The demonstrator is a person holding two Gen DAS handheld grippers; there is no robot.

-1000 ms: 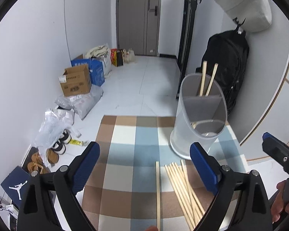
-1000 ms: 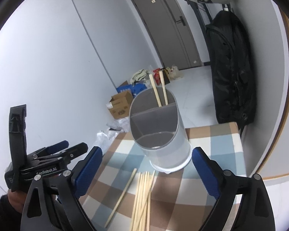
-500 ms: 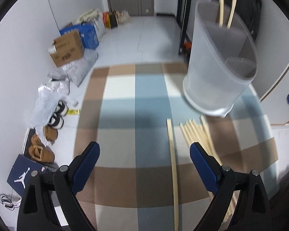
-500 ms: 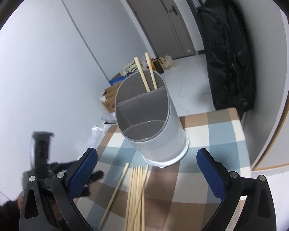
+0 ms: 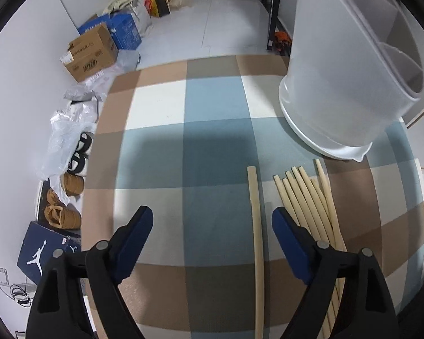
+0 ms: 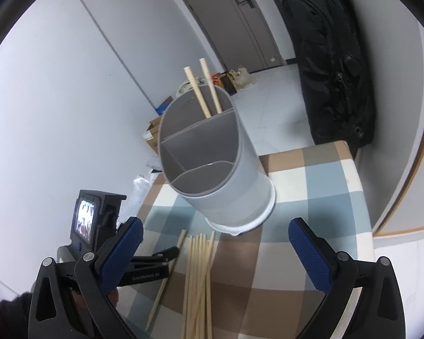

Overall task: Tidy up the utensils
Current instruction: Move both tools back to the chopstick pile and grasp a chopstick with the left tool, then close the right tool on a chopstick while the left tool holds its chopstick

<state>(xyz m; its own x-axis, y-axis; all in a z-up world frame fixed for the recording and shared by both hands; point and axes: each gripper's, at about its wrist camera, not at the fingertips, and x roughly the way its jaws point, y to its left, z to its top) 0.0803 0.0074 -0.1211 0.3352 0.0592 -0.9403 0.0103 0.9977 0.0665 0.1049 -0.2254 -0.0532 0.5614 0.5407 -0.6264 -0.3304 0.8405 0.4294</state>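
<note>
While your left gripper (image 5: 212,231) closes around the lone chopstick (image 5: 255,226), not pinching | right gripper (image 6: 216,243) wide apart, empty | chopstick pile (image 5: 311,197) near holder (image 6: 212,166) | shoebox (image 5: 46,252): jumping-man logo

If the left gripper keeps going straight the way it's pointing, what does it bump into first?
Probably the checkered cloth. The left gripper, jaws closing on nothing, points down at it. The lone chopstick lies just inside its right finger, untouched so far.
</note>
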